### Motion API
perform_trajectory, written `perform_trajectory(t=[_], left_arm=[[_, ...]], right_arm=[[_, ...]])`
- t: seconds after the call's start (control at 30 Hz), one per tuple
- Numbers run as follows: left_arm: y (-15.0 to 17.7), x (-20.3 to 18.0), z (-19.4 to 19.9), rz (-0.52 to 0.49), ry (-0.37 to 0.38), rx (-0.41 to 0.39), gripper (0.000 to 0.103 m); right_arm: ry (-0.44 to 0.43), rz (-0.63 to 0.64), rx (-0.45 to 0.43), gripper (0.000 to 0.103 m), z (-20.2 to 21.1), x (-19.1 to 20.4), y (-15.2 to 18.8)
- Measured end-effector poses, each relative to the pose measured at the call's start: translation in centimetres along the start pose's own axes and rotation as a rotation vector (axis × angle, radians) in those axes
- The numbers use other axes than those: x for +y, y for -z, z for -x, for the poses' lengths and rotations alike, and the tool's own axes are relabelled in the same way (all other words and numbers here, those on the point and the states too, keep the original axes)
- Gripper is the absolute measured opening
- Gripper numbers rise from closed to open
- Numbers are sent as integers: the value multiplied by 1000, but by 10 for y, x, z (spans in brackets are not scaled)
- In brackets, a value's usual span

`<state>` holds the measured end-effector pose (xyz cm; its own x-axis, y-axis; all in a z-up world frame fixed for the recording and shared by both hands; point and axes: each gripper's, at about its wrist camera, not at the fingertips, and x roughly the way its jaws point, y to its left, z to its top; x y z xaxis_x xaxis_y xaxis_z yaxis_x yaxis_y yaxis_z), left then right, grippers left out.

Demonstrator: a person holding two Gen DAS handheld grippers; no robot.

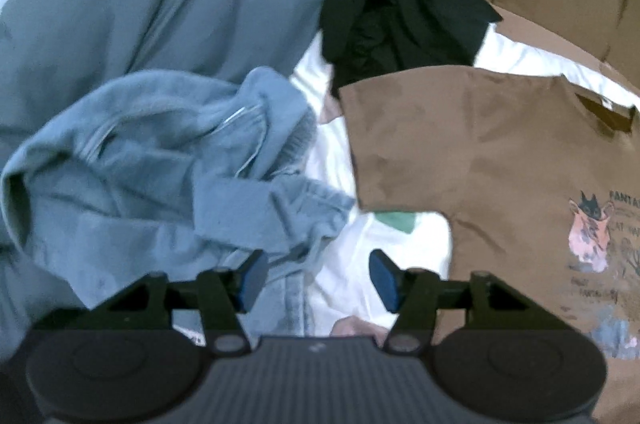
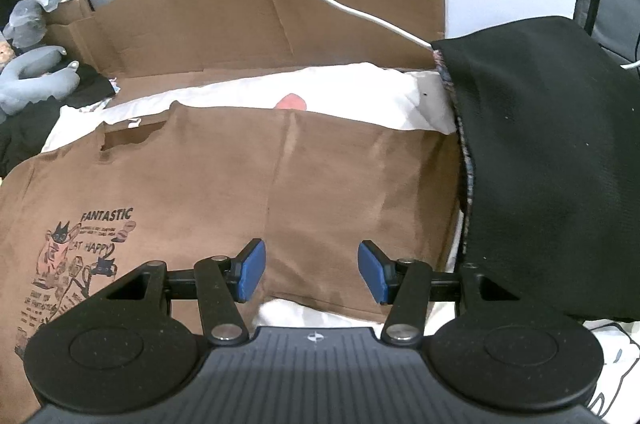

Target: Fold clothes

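- Two grippers are hovering over a brown tee (image 2: 328,176) that is lying spread flat, print up, on white bedding (image 1: 340,160); both are standing wide open and holding nothing.
- We are seeing the right gripper (image 2: 312,270) just above the tee's near right edge, and the left gripper (image 1: 316,276) off its left edge, over the bedding beside a crumpled blue garment (image 1: 160,160).
- We are judging the tee laid out but not folded; whether any fold has been made and undone, we cannot tell.
- Any fold is calling for each gripper to close on an edge of the tee and carry it across without dragging the bedding along.
- We are noting a black heap (image 1: 400,24) touching the tee's far left corner and a black cloth (image 2: 552,152) draping along its right edge; both are crowding the fold.
- Cardboard (image 2: 280,8) is standing behind the bedding's far edge, and a white cable (image 2: 332,0) is crossing it.
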<state>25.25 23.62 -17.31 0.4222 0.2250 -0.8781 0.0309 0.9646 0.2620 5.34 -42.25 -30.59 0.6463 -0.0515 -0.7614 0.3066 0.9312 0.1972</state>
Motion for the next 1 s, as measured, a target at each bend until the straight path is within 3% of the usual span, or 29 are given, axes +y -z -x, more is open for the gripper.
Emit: perform_trajectory(t=[0.3,0.4,0.6,0.77,1.0], left_arm=[[21,21,-8,108,12,-10,59],[25,23,-16,137,13,0,50],[30,23,-21,198,52,-37,50],[47,13,-36,228,106,-21,52],[59,9,-54,256,88,-8,51]], right_arm=[[18,-81,10,58,9,7,6],[4,-81,14,58,8,16,8],[-24,-34,42,58,8,42,15],[-30,-12,61,62,7,54,18],[-28,57,58,63,-6,72,13]])
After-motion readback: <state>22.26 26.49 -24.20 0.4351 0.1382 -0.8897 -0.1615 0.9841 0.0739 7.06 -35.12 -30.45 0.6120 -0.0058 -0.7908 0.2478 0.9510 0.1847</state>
